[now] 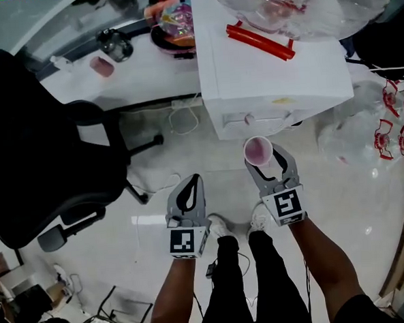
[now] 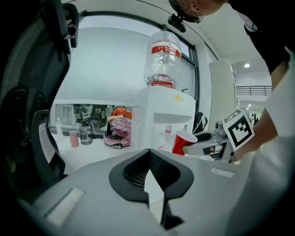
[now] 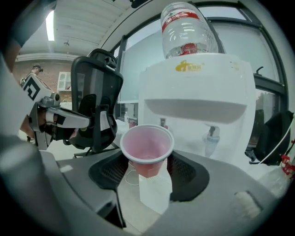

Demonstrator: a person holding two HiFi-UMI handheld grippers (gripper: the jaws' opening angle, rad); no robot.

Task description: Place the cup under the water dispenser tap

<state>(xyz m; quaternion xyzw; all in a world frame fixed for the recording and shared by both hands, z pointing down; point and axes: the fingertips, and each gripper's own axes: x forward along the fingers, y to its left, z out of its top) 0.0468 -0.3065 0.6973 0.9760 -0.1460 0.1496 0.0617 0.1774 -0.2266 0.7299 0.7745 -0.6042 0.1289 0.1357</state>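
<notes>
Cup (image 3: 147, 150) upright, pinched in my right claw (image 1: 265, 159), just near of the dispenser (image 1: 271, 71), not yet under a tap (image 3: 211, 134). Left claw (image 1: 190, 185) pressed together, empty. Step, as I judge it: carry-in. Next calls for level advance into the far recess, rim below the tap.

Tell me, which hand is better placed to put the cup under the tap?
Right. The right gripper holds the red cup upright, facing the water dispenser and its tap. The left gripper is shut and empty.
</notes>
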